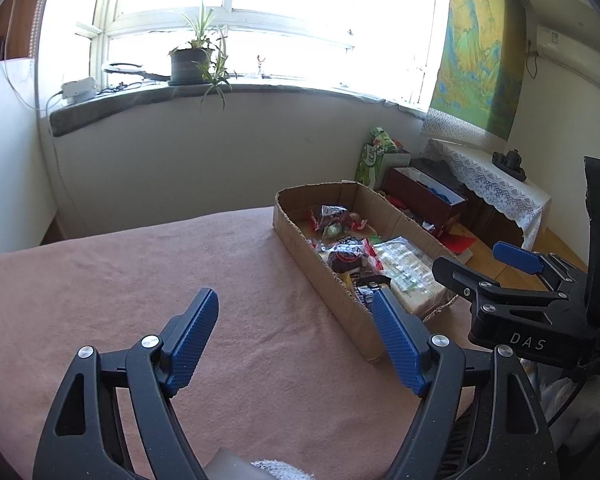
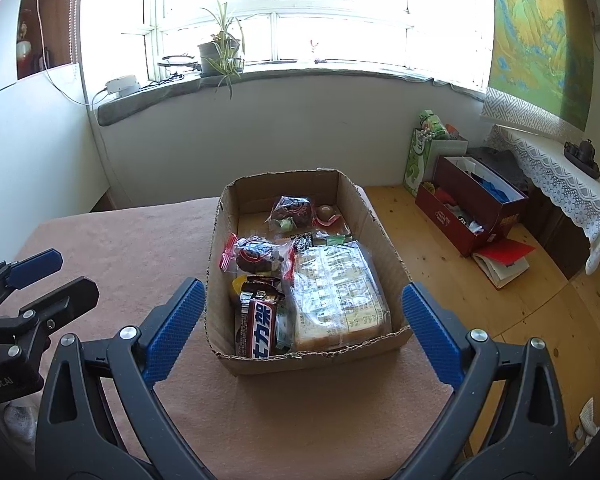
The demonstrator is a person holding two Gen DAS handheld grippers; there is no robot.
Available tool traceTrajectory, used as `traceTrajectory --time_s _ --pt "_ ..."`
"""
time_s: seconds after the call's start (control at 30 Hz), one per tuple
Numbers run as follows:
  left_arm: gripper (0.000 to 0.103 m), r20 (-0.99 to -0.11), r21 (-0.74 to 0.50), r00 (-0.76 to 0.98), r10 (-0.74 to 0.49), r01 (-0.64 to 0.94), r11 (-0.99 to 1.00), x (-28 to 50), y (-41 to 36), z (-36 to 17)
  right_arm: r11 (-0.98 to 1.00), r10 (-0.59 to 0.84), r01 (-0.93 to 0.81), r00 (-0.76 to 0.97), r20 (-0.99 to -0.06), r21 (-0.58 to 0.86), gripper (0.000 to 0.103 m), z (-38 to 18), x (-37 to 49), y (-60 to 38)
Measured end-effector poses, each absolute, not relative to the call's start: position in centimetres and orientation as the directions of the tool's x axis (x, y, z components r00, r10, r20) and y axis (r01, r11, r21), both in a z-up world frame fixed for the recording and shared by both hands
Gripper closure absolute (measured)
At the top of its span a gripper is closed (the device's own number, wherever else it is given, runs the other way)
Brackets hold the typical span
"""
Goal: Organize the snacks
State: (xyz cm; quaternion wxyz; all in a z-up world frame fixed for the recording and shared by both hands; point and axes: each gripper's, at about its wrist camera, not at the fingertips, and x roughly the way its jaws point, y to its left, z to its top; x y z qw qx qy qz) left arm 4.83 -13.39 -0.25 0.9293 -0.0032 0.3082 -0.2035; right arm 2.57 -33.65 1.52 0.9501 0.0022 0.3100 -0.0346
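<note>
Snacks (image 2: 320, 276) all sit packed in cardboard box (image 2: 384, 240) at table (image 2: 112, 240) edge; both grippers, left (image 1: 296, 344) and right (image 2: 300, 328), spread wide, holding nothing (2 idle). Risk: nudging box off the edge.

Left wrist cam sits low over the pink cloth-covered counter (image 1: 140, 280), facing the window wall, w/ the open brown cardboard box (image 1: 320, 276) off to its right. Right wrist cam looks down into that box (image 2: 220, 264) from close, same heading. Both views share box, counter, windowsill, and each shows the other's hand-held gripper.
</note>
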Motion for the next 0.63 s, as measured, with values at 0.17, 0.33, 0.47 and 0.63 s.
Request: traceTrajectory --time_s 0.17,0.33,0.47,0.63 --pt "0.024 -0.565 -0.13 0.731 -0.382 0.379 0.916 4.7 -13.3 -0.1 0.998 -0.059 0.059 0.805 -0.591 -0.02 0.002 1.5 2.7 -33.3" --pt "0.024 -0.564 -0.135 0.731 -0.383 0.376 0.917 4.6 -13.1 -0.1 0.998 -0.059 0.051 0.801 -0.596 -0.031 0.002 1.3 2.7 -32.7" --pt "0.024 -0.565 -0.14 0.728 -0.388 0.379 0.915 4.6 -12.9 -0.2 0.998 -0.057 0.048 0.801 -0.596 -0.03 0.002 1.3 2.7 -32.4" --pt "0.024 -0.563 -0.137 0.731 -0.385 0.377 0.916 4.5 -12.7 -0.2 0.998 -0.056 0.042 0.802 -0.595 -0.038 0.002 1.4 2.7 -31.9"
